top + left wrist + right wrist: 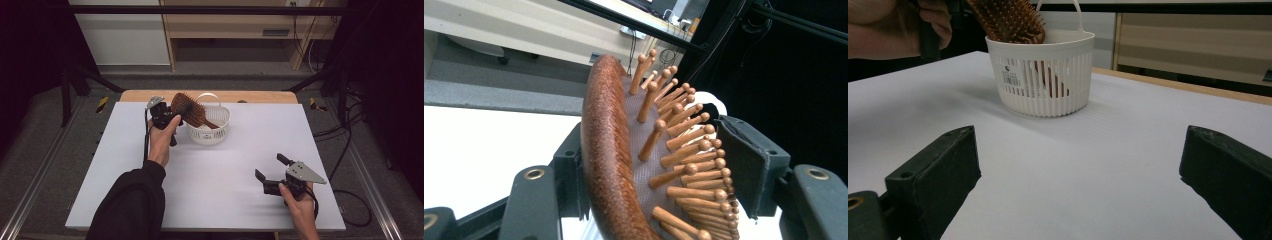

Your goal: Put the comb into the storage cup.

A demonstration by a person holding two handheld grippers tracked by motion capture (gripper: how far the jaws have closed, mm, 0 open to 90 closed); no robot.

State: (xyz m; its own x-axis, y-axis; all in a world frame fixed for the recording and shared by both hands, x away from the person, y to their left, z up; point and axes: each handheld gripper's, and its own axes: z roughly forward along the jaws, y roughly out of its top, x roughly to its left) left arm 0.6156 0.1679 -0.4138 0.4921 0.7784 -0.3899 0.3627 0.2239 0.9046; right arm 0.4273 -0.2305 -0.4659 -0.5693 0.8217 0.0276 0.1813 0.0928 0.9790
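Right now my left tool (167,116) stands slack around the hairbrush (189,110) head; its handle sits down in the white basket (220,131) on the bench (210,175). Stiff, light wood, bristles awkward: grip the solid rim. My right tool (270,172) rests spread, empty.

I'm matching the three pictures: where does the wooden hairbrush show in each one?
High view: hairbrush upper centre, handle down in the white basket.
Left gripper view: centre, between the jaws.
Right gripper view: top left, sticking out of the basket.
Shared landmark: the basket.
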